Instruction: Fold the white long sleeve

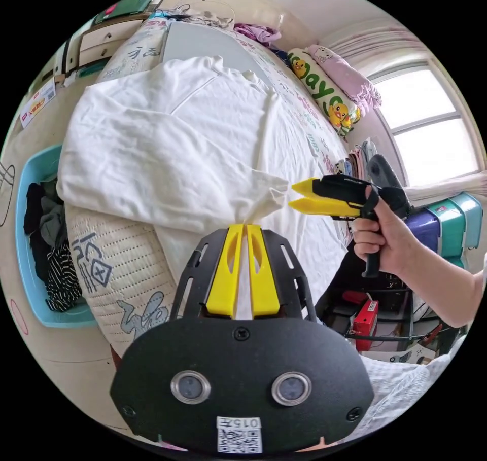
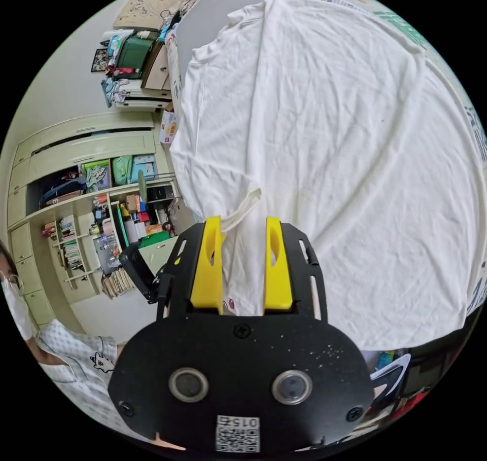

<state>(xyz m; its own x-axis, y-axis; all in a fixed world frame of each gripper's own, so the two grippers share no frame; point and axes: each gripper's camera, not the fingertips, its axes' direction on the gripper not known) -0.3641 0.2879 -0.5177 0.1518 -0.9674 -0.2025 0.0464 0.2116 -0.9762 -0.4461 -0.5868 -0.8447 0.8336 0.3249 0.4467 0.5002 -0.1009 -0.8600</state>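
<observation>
The white long sleeve (image 1: pixel 167 141) lies spread on a patterned bed mat (image 1: pixel 122 273), one sleeve folded across its body. At the garment's near edge my left gripper (image 1: pixel 245 226) has its yellow jaws pressed together on a pinch of white cloth. A hand carries my right gripper (image 1: pixel 297 197) in from the right, jaws slightly apart, tips just short of the sleeve's end (image 1: pixel 276 187). In the right gripper view the shirt (image 2: pixel 345 151) stretches across the bed, and my right gripper (image 2: pixel 243 223) stands open with the sleeve cuff (image 2: pixel 246 203) at its tips.
A blue basket (image 1: pixel 23 258) of dark clothes stands beside the bed. Pillows (image 1: pixel 324 93) line the far edge under a window (image 1: pixel 431 126). Storage bins (image 1: pixel 451 217) and a red box (image 1: pixel 365 319) stand near the person's arm. Cluttered shelves (image 2: pixel 91 217) line the wall.
</observation>
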